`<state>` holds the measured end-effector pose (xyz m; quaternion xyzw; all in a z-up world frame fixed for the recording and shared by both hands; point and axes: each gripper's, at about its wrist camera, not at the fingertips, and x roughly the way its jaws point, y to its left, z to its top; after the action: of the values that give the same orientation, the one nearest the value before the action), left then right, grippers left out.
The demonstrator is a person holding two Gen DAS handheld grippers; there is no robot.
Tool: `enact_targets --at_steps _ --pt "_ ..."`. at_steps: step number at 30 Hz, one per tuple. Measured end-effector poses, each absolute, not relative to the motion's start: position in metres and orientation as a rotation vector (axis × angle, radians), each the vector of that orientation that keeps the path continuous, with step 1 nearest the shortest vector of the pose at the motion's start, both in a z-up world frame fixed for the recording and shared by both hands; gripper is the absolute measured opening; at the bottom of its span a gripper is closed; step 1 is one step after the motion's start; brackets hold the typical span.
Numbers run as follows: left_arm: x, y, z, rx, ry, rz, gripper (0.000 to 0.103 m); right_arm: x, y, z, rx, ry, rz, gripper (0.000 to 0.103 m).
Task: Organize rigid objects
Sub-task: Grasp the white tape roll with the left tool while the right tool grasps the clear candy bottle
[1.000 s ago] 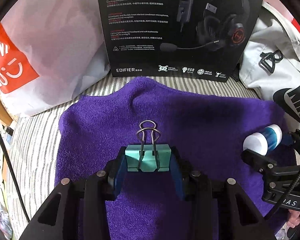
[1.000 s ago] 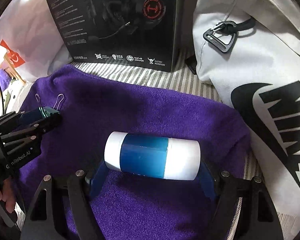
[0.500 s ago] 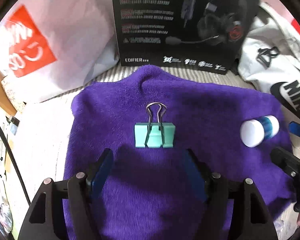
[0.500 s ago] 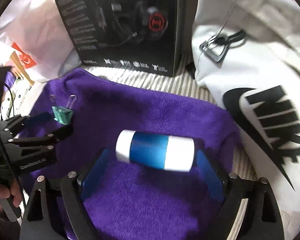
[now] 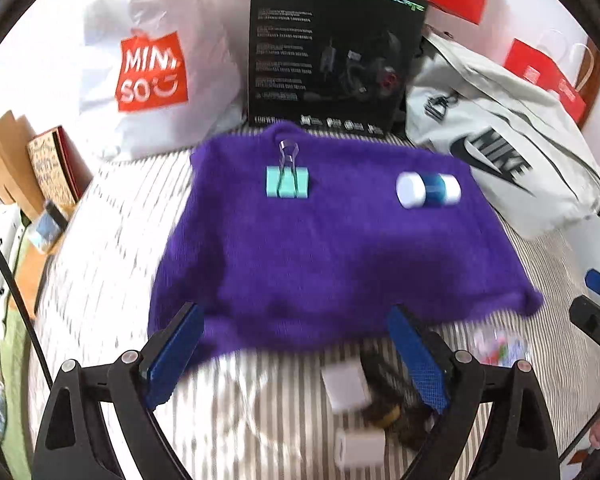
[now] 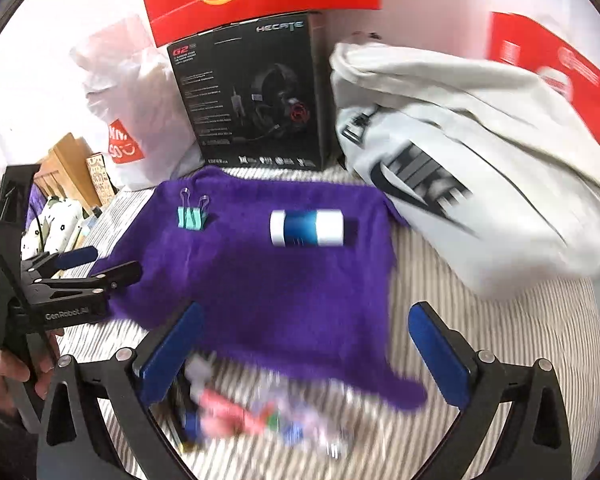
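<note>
Both grippers have let go and pulled back from the purple towel (image 5: 340, 248): a second ago the left gripper (image 5: 296, 356) clamped the teal binder clip (image 5: 287, 182) and the right gripper (image 6: 306, 354) bracketed the blue-and-white cylinder (image 6: 307, 227), and now both things lie free on the towel, well ahead of the fingertips. The left jaws have just been opening and stand wide, nothing between them, hanging over the towel's near edge. The right jaws have just been opening too, spread wide and bare, also at the towel's near edge. The clip sits on the towel's far left part, its wire handles pointing toward the black headset box (image 5: 332, 56) behind the towel. The cylinder lies on its side on the towel's far right part, well apart from the clip, near the white Nike bag (image 5: 500, 160) that touches the towel's right corner. Left of the towel leans a white Miniso bag (image 5: 152, 68). In front of the towel's near edge, blurred small items lie on the striped sheet (image 5: 112, 240).
</note>
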<state>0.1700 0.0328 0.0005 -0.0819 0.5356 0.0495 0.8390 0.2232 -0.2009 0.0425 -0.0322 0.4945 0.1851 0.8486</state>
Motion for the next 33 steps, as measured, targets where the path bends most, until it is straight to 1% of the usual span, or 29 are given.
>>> enact_targets --at_steps 7,10,15,17,19,23,28,30,31,33 --pt "0.143 0.028 -0.026 -0.236 1.160 0.098 0.093 0.152 -0.246 0.035 0.017 1.069 0.302 0.102" --pt "0.144 0.025 -0.035 -0.244 1.166 0.094 0.093 0.135 -0.260 0.030 0.049 1.087 0.272 0.102" --pt "0.148 0.022 -0.045 -0.228 1.175 0.100 0.092 0.112 -0.270 0.023 0.000 1.090 0.203 0.102" --pt "0.150 0.022 -0.047 -0.211 1.164 0.110 0.090 0.107 -0.272 0.021 0.009 1.090 0.203 0.102" --pt "0.153 0.022 -0.050 -0.193 1.177 0.107 0.080 0.103 -0.274 0.018 0.026 1.099 0.217 0.102" --pt "0.150 0.025 -0.049 -0.192 1.175 0.078 0.074 0.101 -0.273 0.011 0.027 1.114 0.228 0.102" --pt "0.149 0.019 -0.046 -0.181 1.173 0.040 0.056 0.112 -0.271 0.003 0.067 1.110 0.270 0.102" --pt "0.147 0.018 -0.045 -0.169 1.187 0.028 0.053 0.124 -0.268 0.001 0.068 1.103 0.273 0.102" --pt "0.146 0.018 -0.045 -0.161 1.193 0.025 0.047 0.130 -0.266 0.000 0.060 1.098 0.273 0.102" --pt "0.143 0.019 -0.045 -0.148 1.199 0.016 0.039 0.143 -0.261 -0.001 0.036 1.088 0.283 0.102"
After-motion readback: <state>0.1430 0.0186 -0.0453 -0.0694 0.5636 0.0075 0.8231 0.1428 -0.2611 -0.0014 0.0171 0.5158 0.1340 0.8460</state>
